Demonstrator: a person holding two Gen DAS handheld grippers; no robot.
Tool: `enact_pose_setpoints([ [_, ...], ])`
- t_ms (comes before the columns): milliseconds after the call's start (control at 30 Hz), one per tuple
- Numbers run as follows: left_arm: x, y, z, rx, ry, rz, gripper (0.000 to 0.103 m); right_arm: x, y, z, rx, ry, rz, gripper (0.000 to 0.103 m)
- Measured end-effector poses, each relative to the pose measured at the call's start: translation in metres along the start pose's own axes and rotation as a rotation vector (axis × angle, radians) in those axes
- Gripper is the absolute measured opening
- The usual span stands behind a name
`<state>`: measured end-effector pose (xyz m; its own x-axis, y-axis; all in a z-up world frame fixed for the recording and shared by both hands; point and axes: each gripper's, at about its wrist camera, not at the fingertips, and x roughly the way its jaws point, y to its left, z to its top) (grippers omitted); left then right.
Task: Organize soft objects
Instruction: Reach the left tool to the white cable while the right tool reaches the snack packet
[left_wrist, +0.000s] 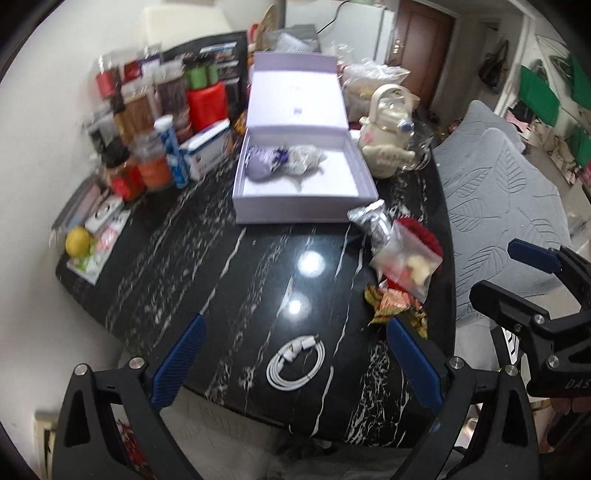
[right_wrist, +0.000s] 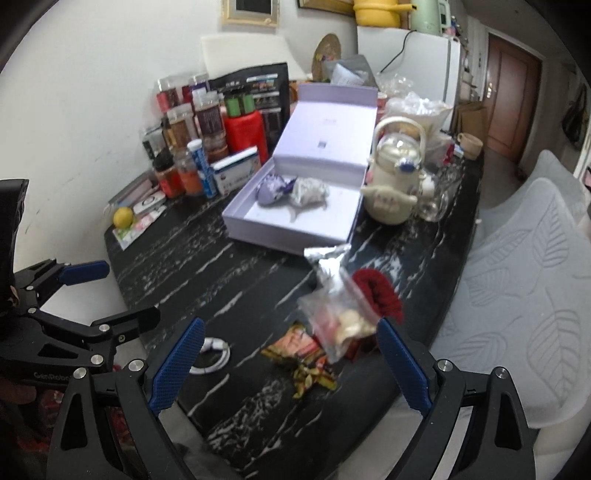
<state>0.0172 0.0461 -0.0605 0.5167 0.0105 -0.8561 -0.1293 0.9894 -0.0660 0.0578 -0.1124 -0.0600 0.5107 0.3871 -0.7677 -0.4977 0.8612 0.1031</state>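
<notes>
Black marble with white veins forms the table (left_wrist: 229, 280) beneath both grippers. The left gripper (left_wrist: 295, 363) hangs released and empty, its blue pads spread wide; a coiled white cable (left_wrist: 295, 363) lies on the table right between them. Ahead of its jaws stands the open lilac box (left_wrist: 303, 210), lid raised, with a purple pouch (left_wrist: 260, 166) and a pale grey pouch (left_wrist: 304, 162) lying touching each other in its tray. The right gripper (right_wrist: 291, 363) is likewise spread and holds nothing. Between and just ahead of its jaws lie crumpled orange-yellow wrappers (right_wrist: 303, 356), a clear zip bag (right_wrist: 341, 325) with pale contents, a red knitted piece (right_wrist: 382, 291) beside that bag and a silver foil packet (right_wrist: 327, 258) beyond, near the box's front corner. Farther ahead, right of the box, stands a cream teapot (right_wrist: 391, 184).
</notes>
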Motion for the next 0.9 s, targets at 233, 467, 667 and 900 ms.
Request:
enact_pose_setpoints([
  [233,0.021,0.01,-0.023,-0.104,0.049,-0.012,0.1,0.025,-0.005,-0.02,0.034,0.067,0.03,0.095],
  [467,0.051,0.016,-0.044,-0.213,0.112,-0.026,0.1,0.046,-0.009,-0.033,0.028,0.133,0.036,0.095],
  [667,0.077,0.023,-0.056,-0.301,0.146,-0.022,0.1,0.066,-0.016,-0.032,0.08,0.18,0.073,0.095],
  [900,0.103,0.031,-0.069,-0.417,0.182,-0.014,0.1,0.099,-0.019,-0.038,0.108,0.273,0.115,0.095],
])
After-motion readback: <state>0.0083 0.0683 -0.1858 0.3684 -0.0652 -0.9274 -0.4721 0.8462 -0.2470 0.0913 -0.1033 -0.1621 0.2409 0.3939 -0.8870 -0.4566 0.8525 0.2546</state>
